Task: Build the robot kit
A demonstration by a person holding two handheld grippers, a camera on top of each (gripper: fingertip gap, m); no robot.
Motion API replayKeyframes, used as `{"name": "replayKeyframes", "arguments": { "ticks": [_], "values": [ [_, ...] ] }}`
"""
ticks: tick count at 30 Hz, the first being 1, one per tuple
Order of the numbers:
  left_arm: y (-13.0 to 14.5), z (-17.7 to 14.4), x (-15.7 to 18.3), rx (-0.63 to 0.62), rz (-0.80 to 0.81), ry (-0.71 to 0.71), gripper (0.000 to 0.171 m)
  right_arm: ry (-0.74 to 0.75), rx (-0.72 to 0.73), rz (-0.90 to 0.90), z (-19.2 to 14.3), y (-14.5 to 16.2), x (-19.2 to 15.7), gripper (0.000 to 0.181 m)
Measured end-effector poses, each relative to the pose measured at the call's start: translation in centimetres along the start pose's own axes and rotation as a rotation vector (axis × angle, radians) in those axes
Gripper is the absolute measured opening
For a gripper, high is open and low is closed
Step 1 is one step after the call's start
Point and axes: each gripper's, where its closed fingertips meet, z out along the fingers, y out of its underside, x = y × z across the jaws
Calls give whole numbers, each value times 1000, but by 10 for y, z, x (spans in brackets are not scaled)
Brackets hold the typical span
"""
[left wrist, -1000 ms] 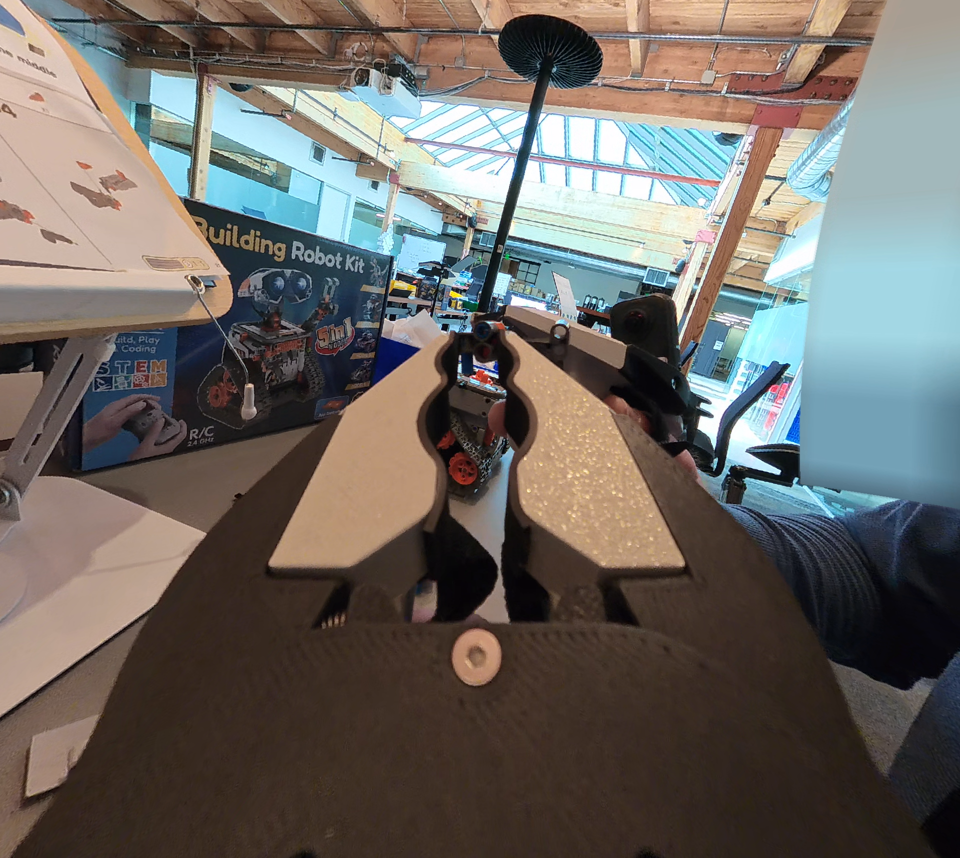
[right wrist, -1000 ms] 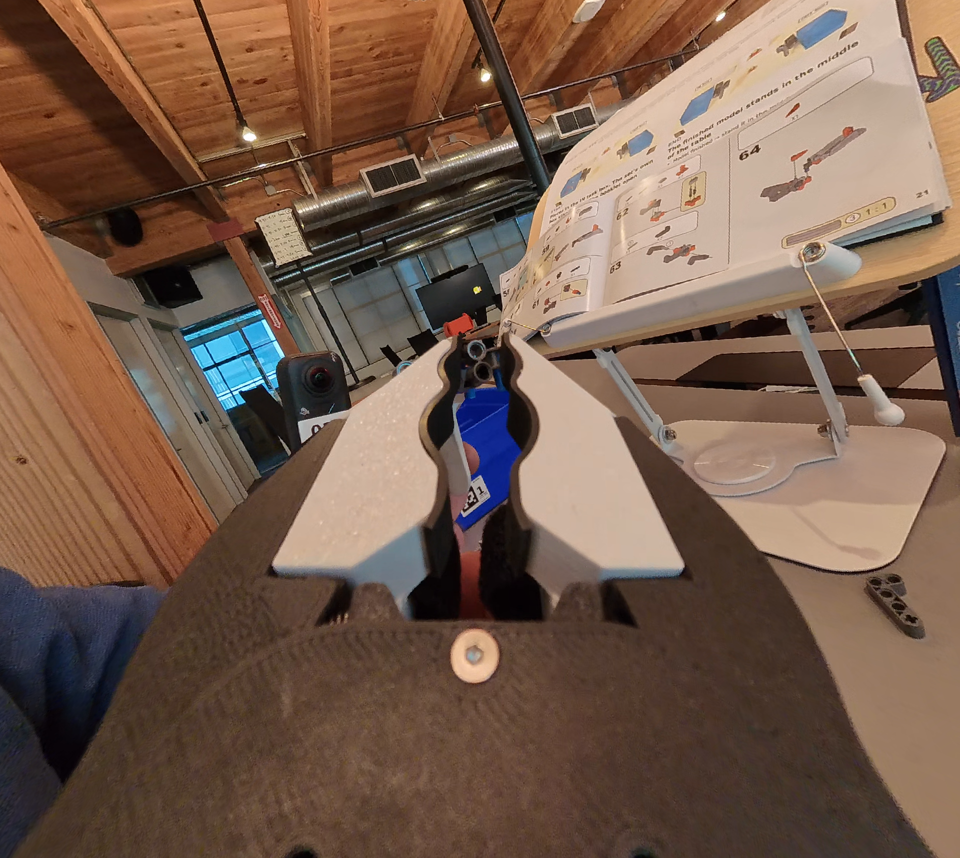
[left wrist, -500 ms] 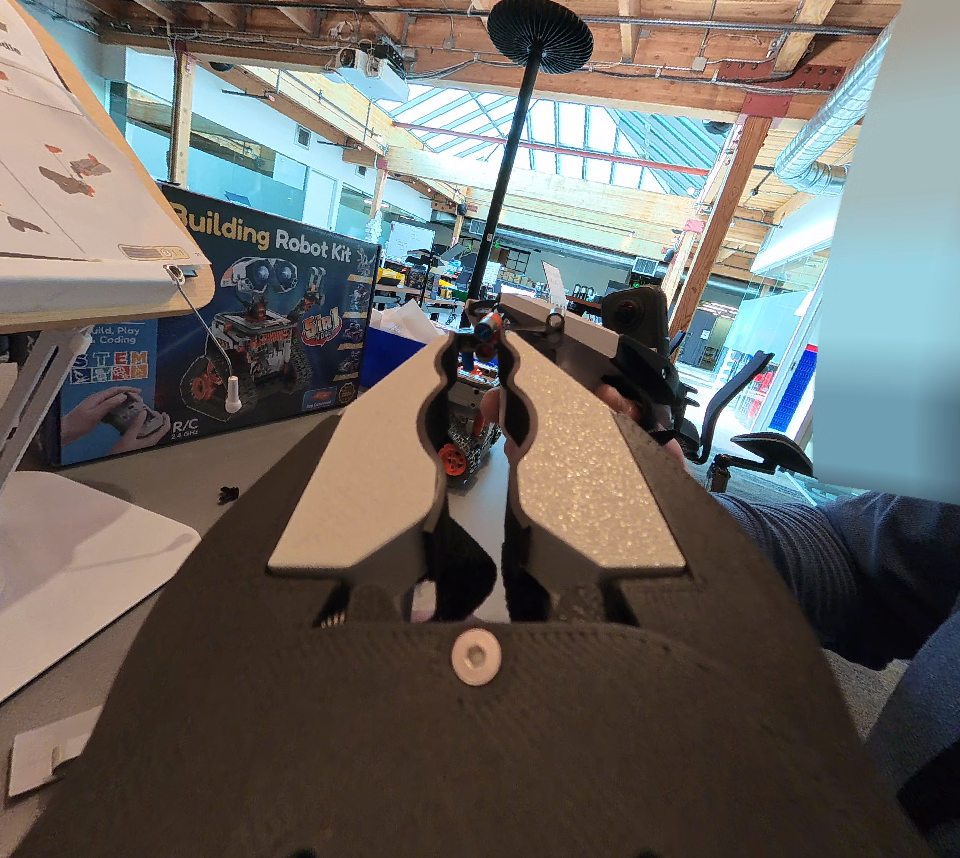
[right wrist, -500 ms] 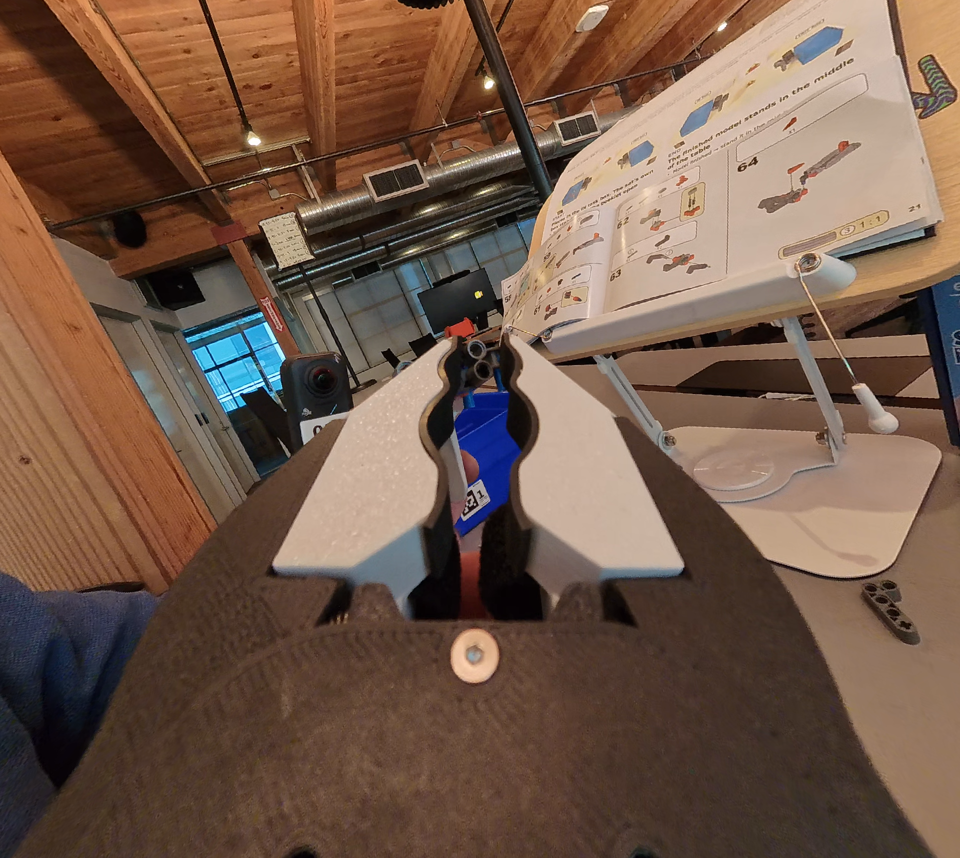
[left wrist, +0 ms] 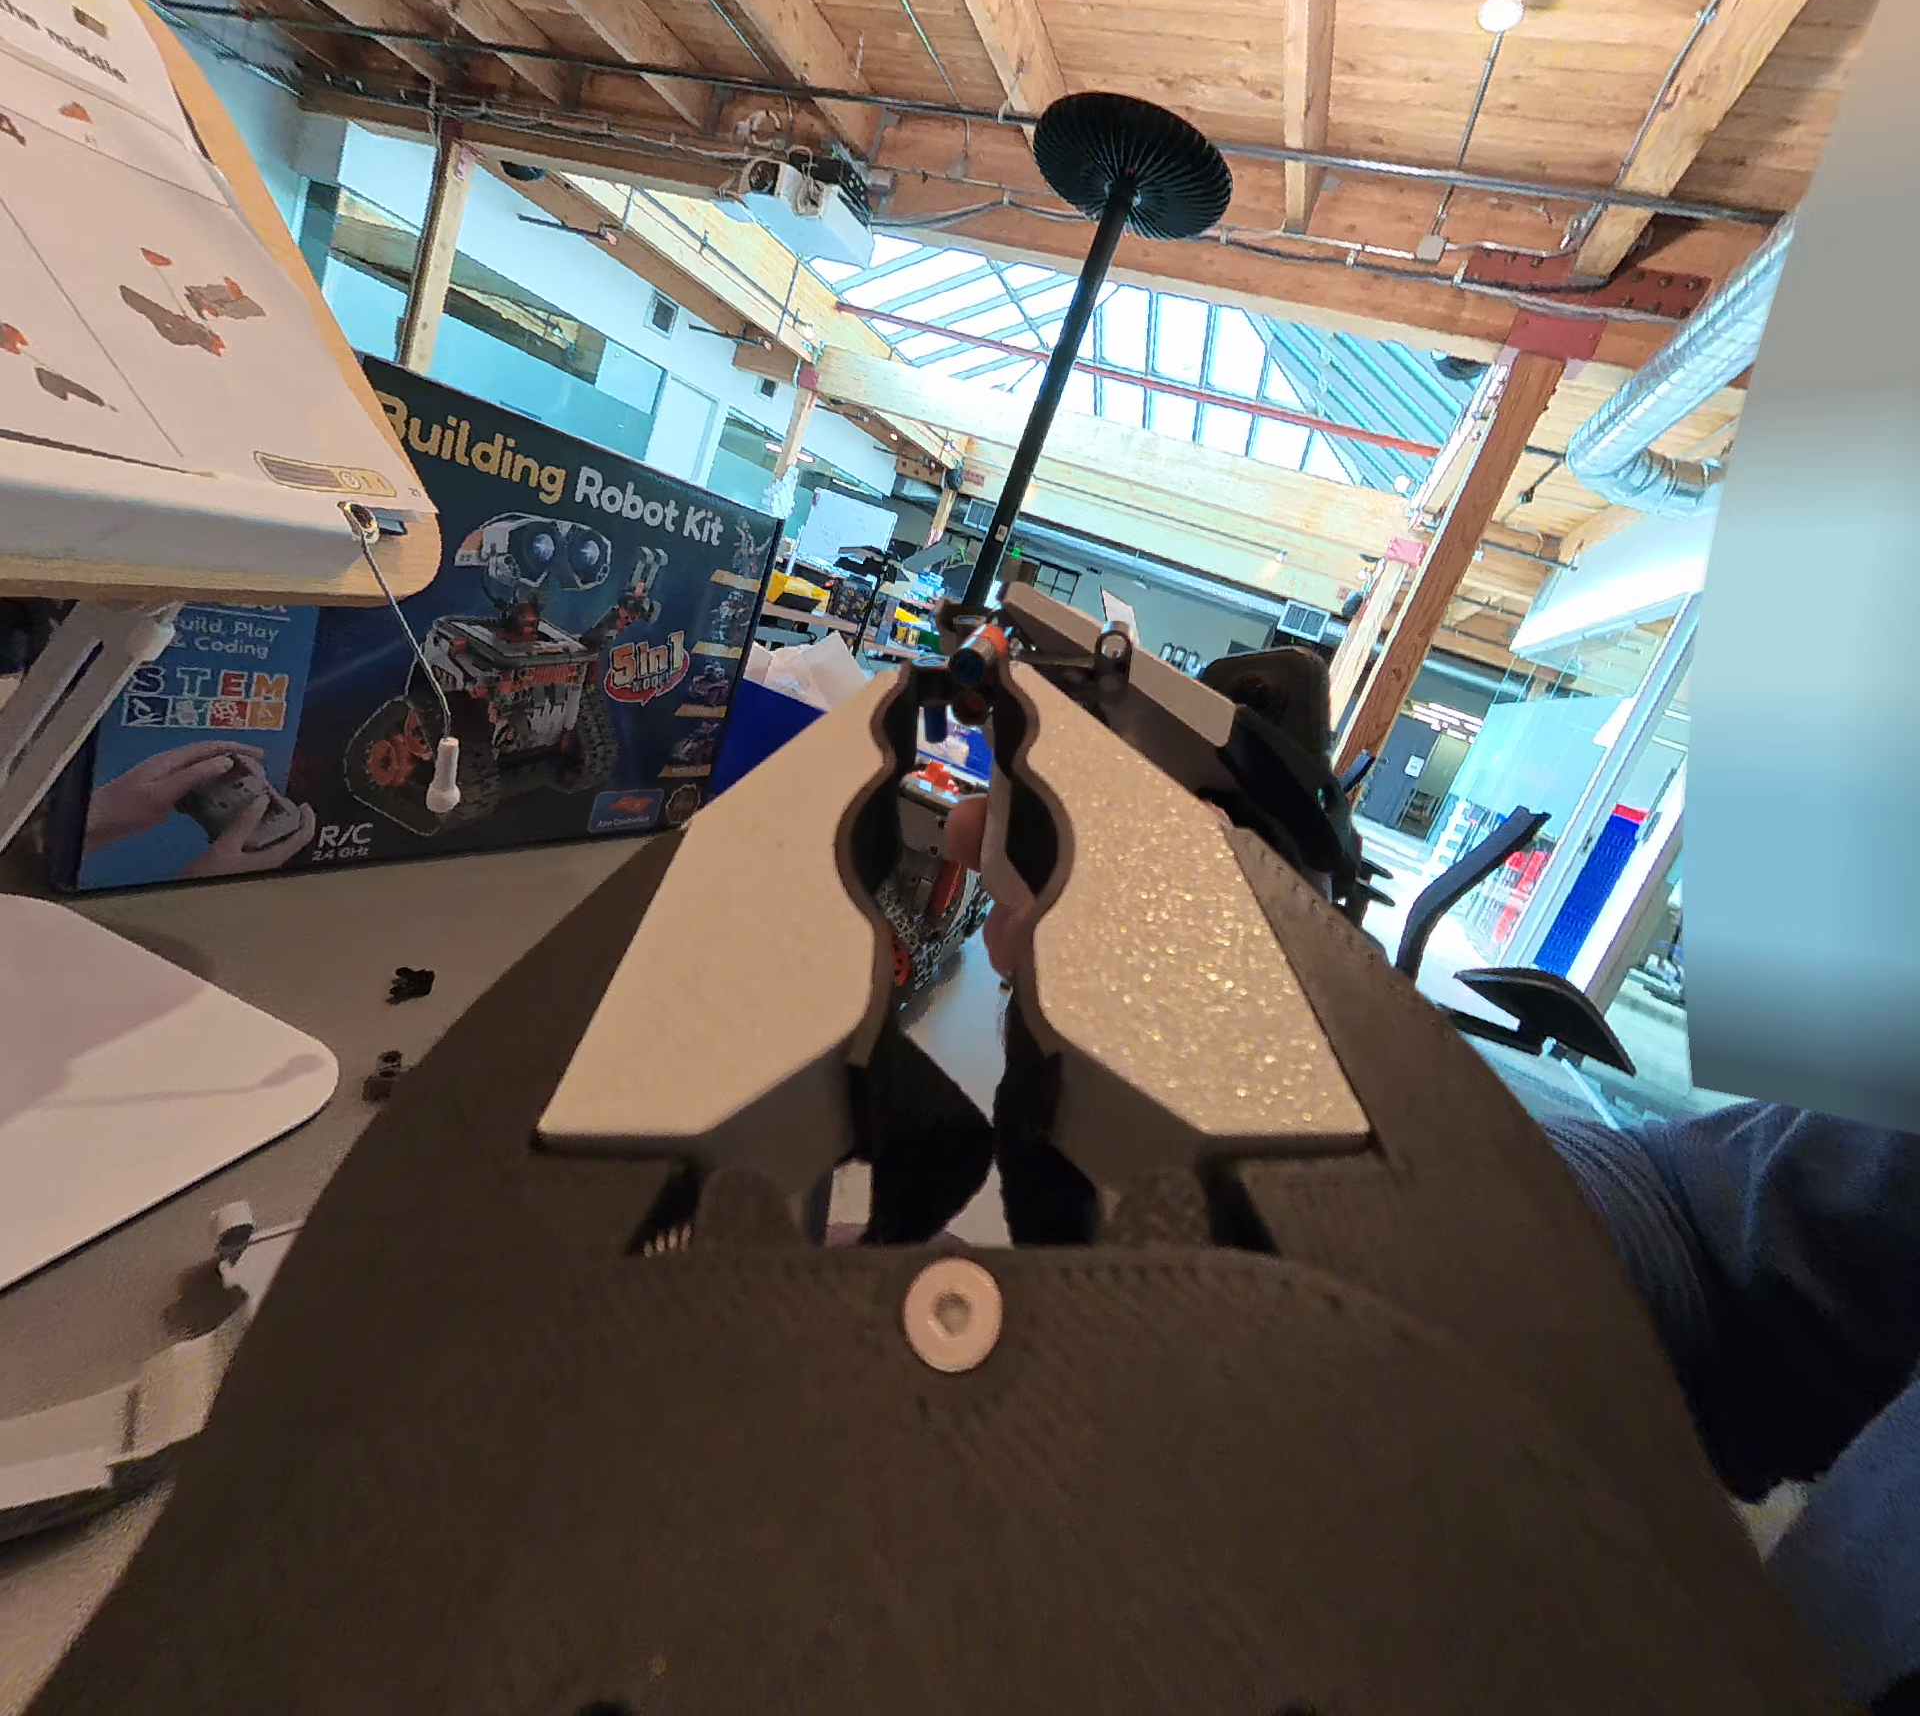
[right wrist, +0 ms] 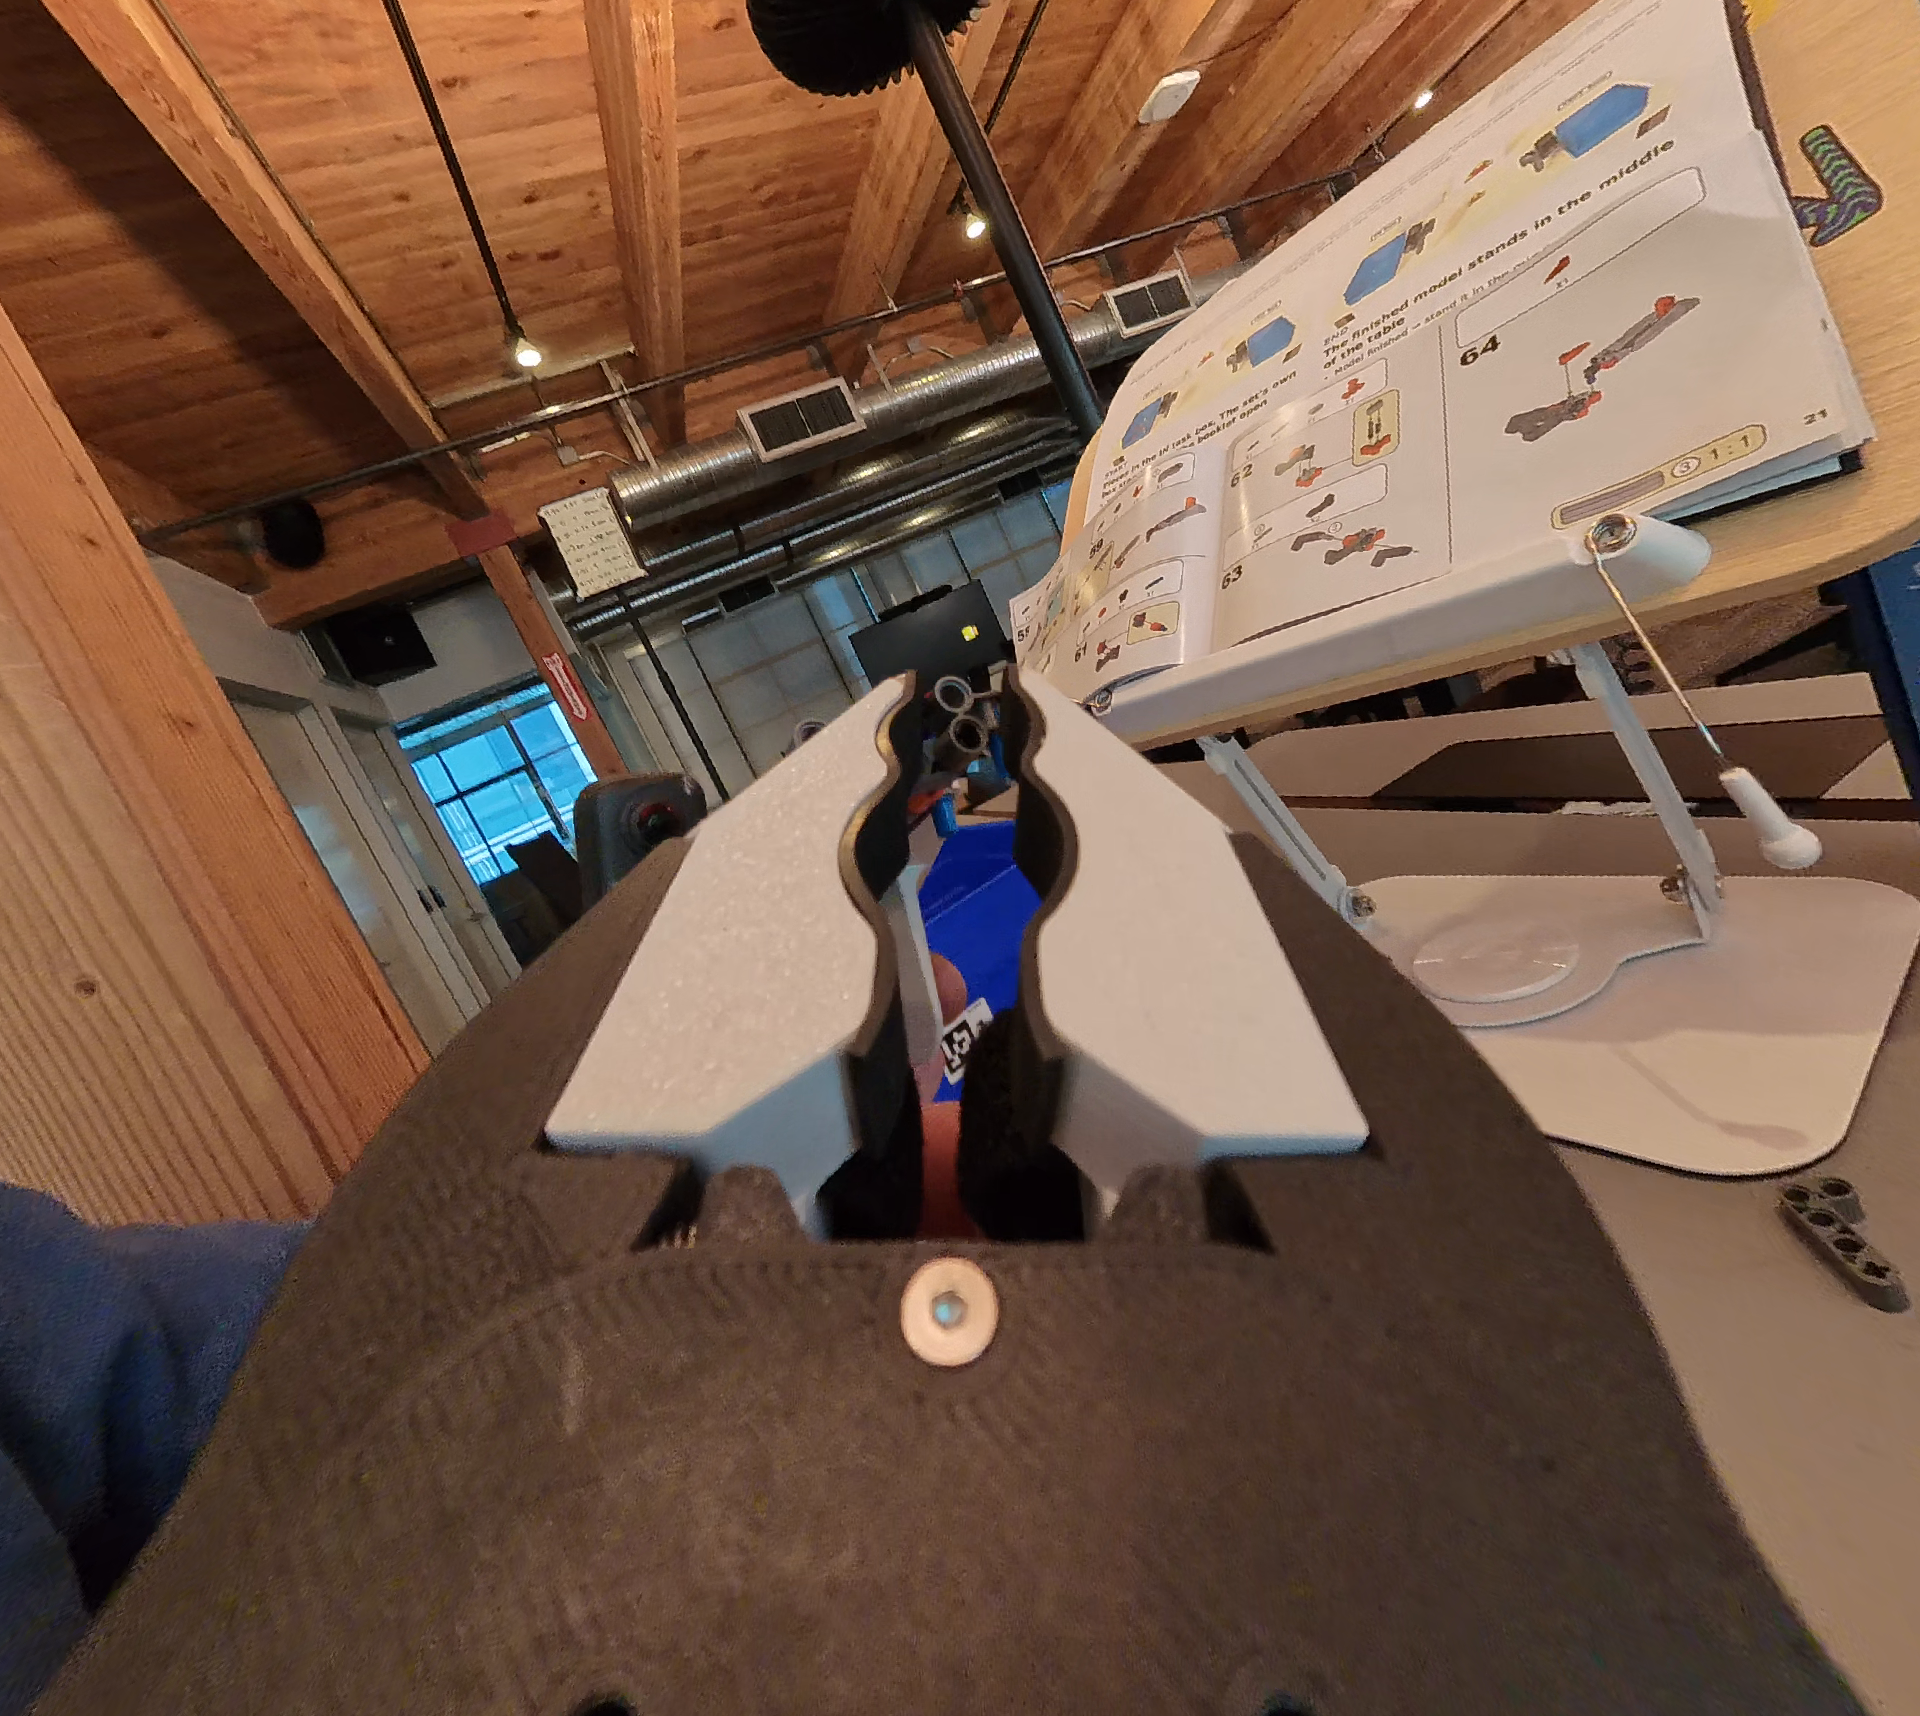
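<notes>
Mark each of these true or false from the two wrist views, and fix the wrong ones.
1. The left hand-held gripper pinches a small blue and orange part. True.
2. The right hand-held gripper is wide open and empty. False: it is shut on a small grey part.
3. An open booklet rests on a tilted white stand. True.
4. The dark grey beam lies on the booklet. False: it lies on the table, beside the stand's base.

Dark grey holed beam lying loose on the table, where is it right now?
In the right wrist view the dark grey beam lies on the table at far right, just in front of the book stand's white base.
</notes>
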Motion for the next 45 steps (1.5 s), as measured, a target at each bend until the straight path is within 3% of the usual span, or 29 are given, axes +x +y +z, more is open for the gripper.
{"name": "replayKeyframes", "arguments": {
  "ticks": [11, 27, 36, 45],
  "values": [
    [-4, 7, 1, 50, -34, -31, 12, 7, 54, 51, 0, -7, 2, 12],
    [-10, 5, -1, 60, -99, 19, 11, -61, 18, 31, -3, -14, -5, 19],
    [-13, 4, 3, 42, -77, 56, 11, -158, -177, -109, -8, -5, -11, 20],
    [-11, 5, 7, 20, -74, 89, 11, -184, -226, -132, -11, -3, -10, 15]
  ]
}}
